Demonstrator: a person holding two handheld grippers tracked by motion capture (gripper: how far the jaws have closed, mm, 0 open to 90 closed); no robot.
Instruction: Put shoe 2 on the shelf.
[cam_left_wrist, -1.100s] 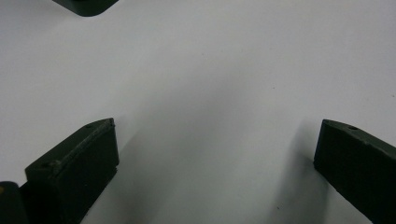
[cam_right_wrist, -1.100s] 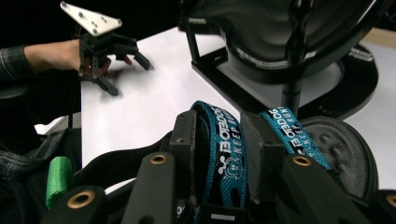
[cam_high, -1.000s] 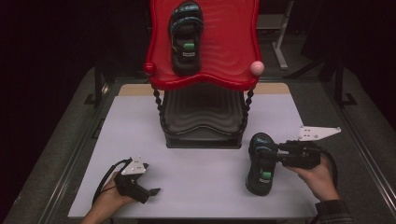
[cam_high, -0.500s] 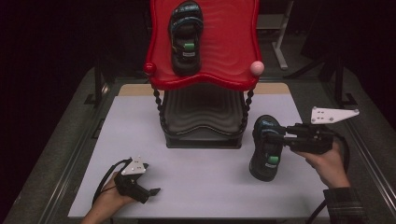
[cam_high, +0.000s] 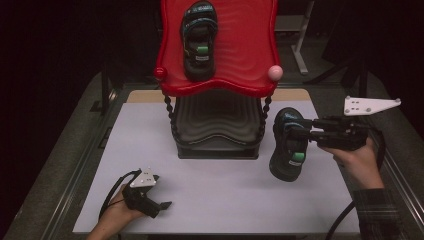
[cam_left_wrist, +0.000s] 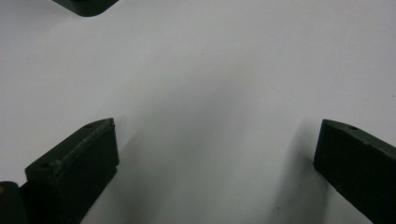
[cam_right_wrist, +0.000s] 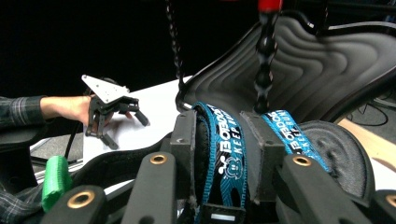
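Observation:
A black sandal (cam_high: 199, 42) with blue straps and a green tag lies on the red top shelf (cam_high: 250, 60) of a two-tier rack. Its mate, a second sandal (cam_high: 289, 145), hangs off the table to the right of the rack. My right gripper (cam_high: 295, 131) is shut on that sandal's blue strap (cam_right_wrist: 229, 149), and the sandal's footbed (cam_right_wrist: 336, 149) shows just past the jaws. My left gripper (cam_high: 162, 205) rests on the white mat at the front left, open, with bare mat between its jaws (cam_left_wrist: 215, 154). The right gripper view also shows the left gripper (cam_right_wrist: 123, 121) farther off.
The rack's black wavy lower shelf (cam_high: 217, 122) sits under the red one, held by twisted black posts (cam_right_wrist: 264, 60). A pink ball (cam_high: 275, 73) and a red ball (cam_high: 160, 73) mark the red shelf's front corners. The white mat (cam_high: 225, 190) covers the table between metal side rails.
My right gripper has lifted the sandal off the mat and carried it up and away from the front edge. The left gripper has stayed still.

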